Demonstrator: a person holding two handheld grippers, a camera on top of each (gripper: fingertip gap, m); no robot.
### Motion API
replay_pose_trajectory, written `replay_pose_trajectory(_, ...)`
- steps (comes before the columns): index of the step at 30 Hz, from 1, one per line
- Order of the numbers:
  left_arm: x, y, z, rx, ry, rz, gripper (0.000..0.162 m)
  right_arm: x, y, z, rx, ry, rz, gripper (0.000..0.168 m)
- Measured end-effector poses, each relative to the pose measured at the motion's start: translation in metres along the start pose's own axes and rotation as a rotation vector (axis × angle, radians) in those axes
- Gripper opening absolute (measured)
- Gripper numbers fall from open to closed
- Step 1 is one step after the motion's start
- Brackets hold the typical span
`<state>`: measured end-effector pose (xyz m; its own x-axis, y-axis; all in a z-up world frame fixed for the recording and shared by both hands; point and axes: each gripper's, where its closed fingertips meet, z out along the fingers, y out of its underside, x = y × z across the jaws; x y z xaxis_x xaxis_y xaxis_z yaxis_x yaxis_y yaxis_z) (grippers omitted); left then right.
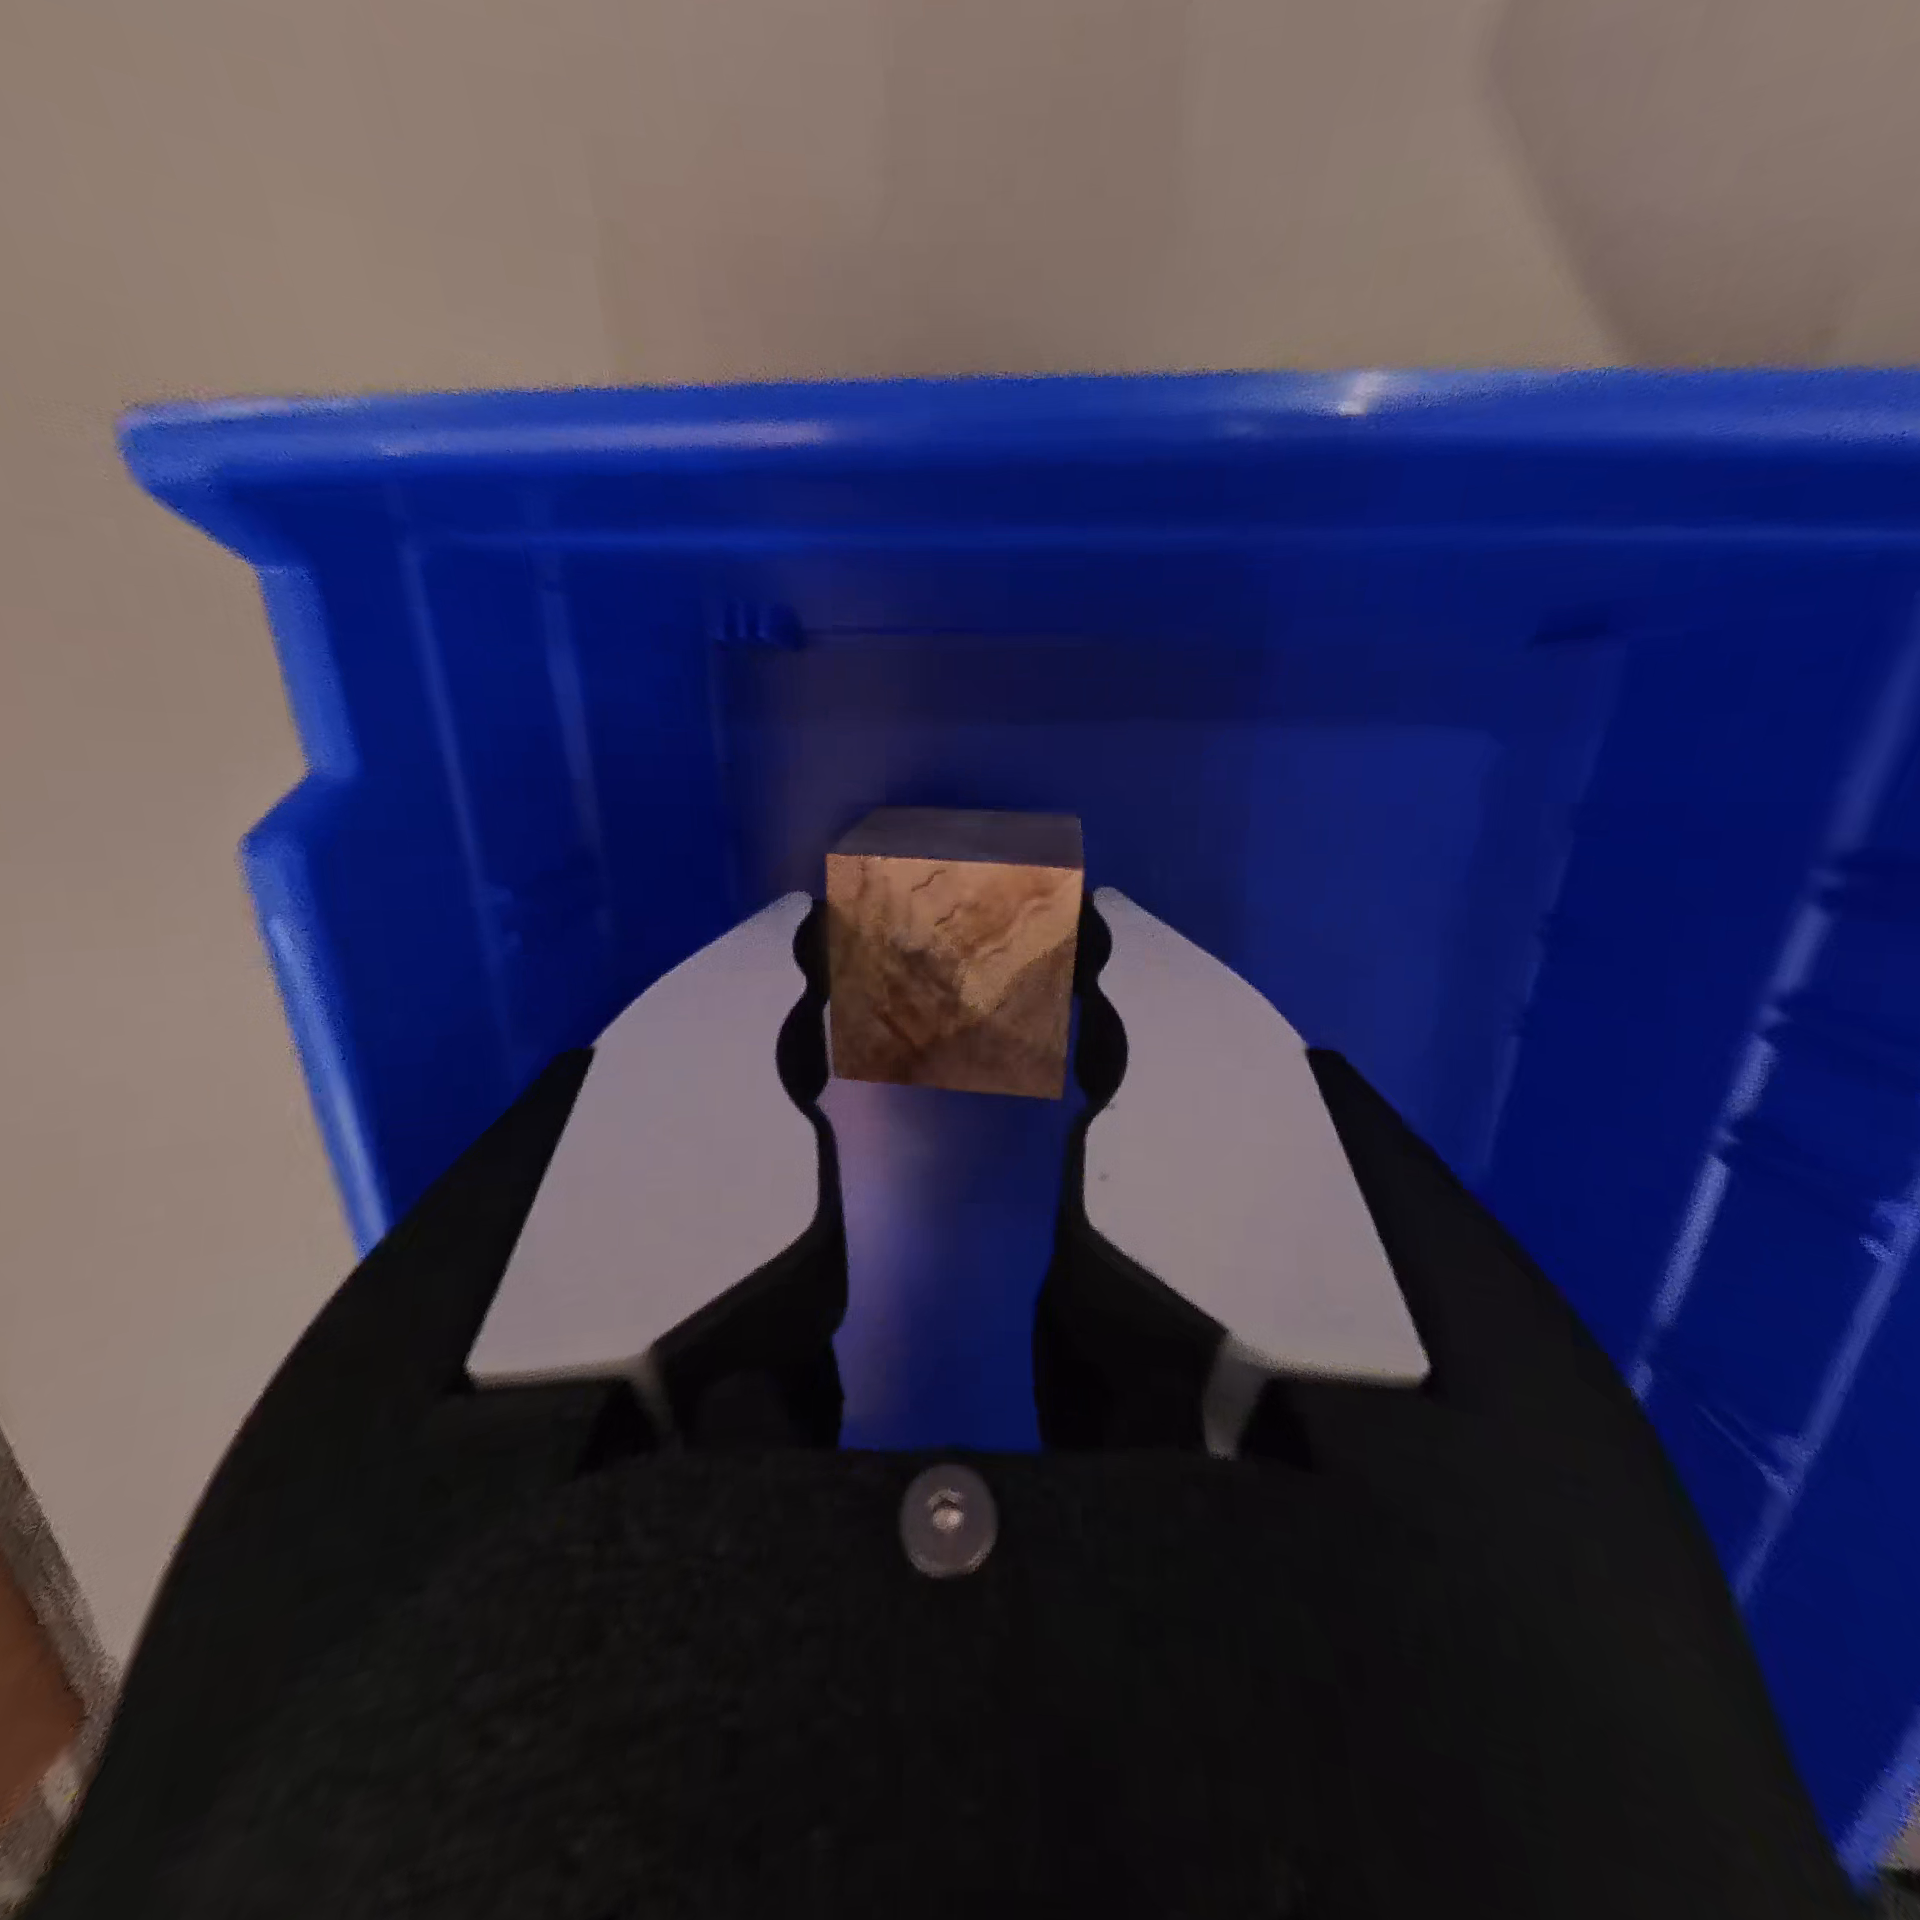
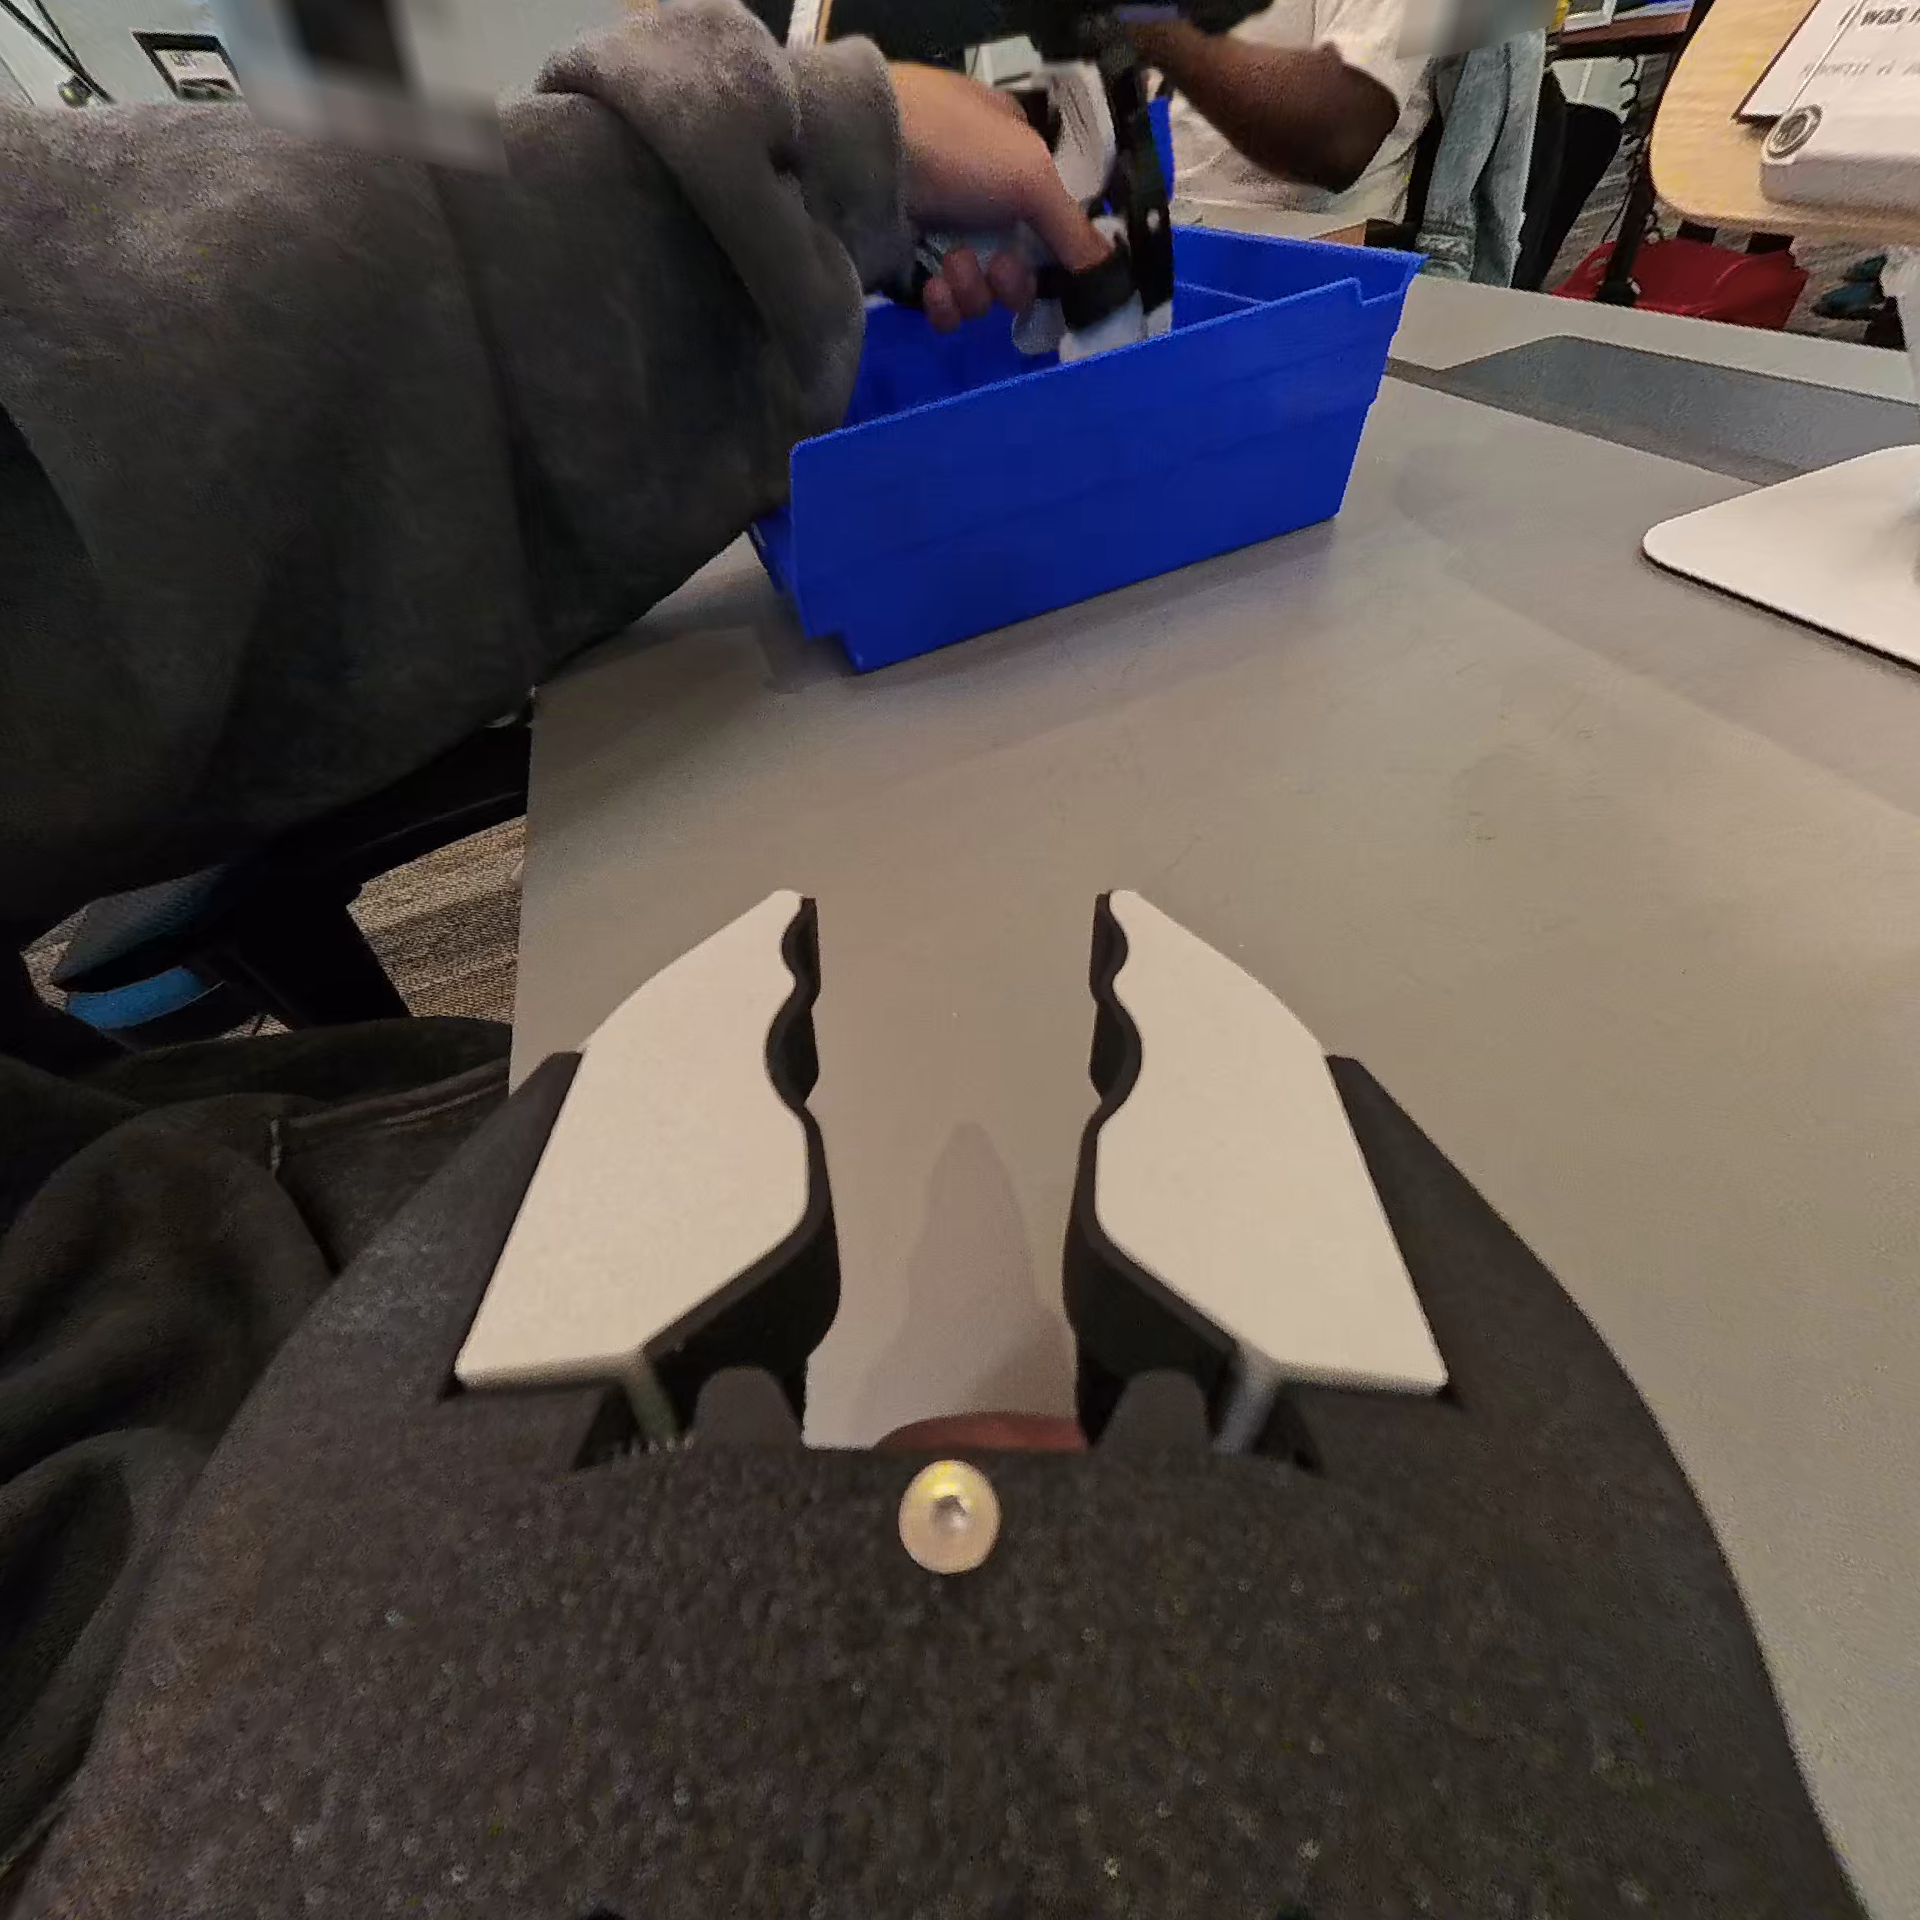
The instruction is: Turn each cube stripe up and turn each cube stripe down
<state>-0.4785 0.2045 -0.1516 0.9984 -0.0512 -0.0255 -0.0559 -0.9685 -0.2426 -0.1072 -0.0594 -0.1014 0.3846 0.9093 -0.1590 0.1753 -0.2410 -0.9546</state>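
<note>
Fingers of the left gripper (image 1: 954, 961) clamp a wooden cube (image 1: 951, 977) on both sides, holding it inside the blue bin (image 1: 1455, 582), above its floor. Nearer than the bin (image 2: 1081, 520), the right gripper (image 2: 954, 966) hovers over the grey worktop (image 2: 1351, 831), fingers spread and empty.

One wooden cube (image 1: 954, 977), one blue bin (image 2: 1091, 468), two grippers, one grey table (image 2: 1351, 831).

The blue plastic bin (image 1: 1351, 727) runs off the left wrist view's right edge. No stripe can be made out on the brown wooden cube (image 1: 951, 977); its far faces are hidden. In the right wrist view a grey sleeve (image 2: 416, 416) covers the bin's near-left corner.
</note>
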Motion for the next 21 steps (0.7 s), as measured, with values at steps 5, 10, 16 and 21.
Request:
replay_pose_trajectory(5,0.048,-0.005,-0.063,0.211,0.223,0.107,0.044,0.003,-0.002,-0.002,0.016,0.001,0.020,0.049)
replay_pose_trajectory(10,0.146,0.019,-0.139,0.482,0.647,0.265,0.044,0.010,-0.005,-0.005,0.064,-0.011,0.097,0.050)
replay_pose_trajectory(16,0.260,0.081,-0.197,0.665,1.200,0.367,0.044,0.017,-0.014,0.001,0.158,-0.086,0.346,0.060)
replay_pose_trajectory(21,0.337,0.128,-0.184,0.711,1.316,0.425,0.044,0.016,-0.040,0.019,0.271,-0.210,0.522,0.077)
